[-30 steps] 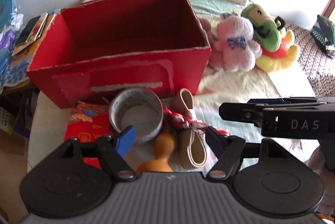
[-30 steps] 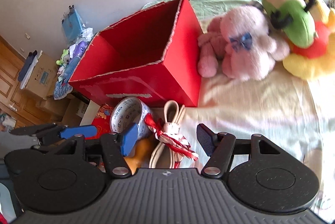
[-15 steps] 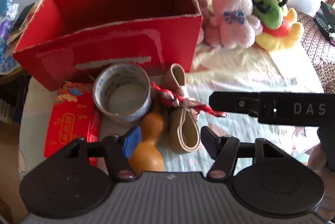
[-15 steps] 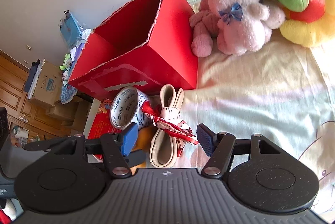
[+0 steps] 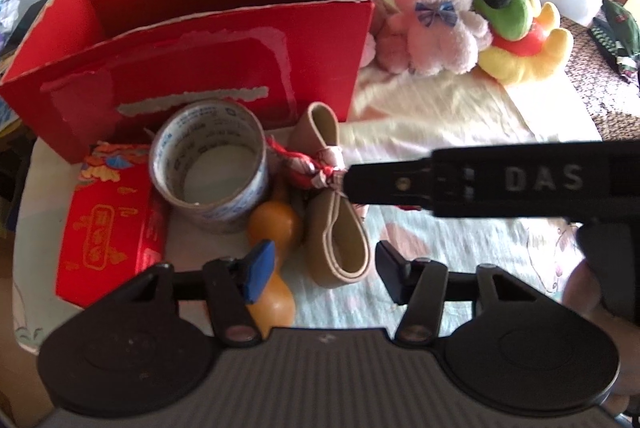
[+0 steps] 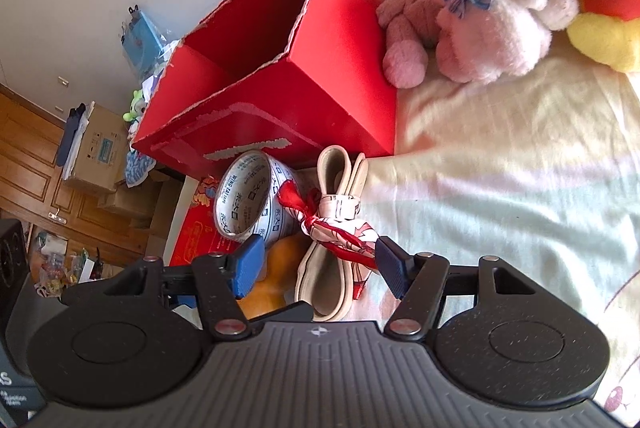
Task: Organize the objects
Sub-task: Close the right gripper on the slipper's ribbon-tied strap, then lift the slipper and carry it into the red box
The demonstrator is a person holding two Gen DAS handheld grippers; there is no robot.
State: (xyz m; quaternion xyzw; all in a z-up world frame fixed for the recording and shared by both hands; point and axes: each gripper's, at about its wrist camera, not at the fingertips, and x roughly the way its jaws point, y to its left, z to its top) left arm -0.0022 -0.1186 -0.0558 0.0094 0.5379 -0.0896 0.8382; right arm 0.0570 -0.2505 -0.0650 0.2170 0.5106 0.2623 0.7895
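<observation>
Both pairs of fingers wide apart, nothing held. Left gripper low over the bed, its fingers on either side of the gourd and the near end of the belt. Right gripper reaching in from the right, its fingers spread around the ribbon tied on the belt; right blue pad touching or nearly touching a ribbon tail. In the left view, right gripper seen from the side, tip at the ribbon knot. Tape roll standing just left of the belt, leaning partly on a red packet. Open red box right behind these things. Plush toys beside the box on the right, against the wall.
</observation>
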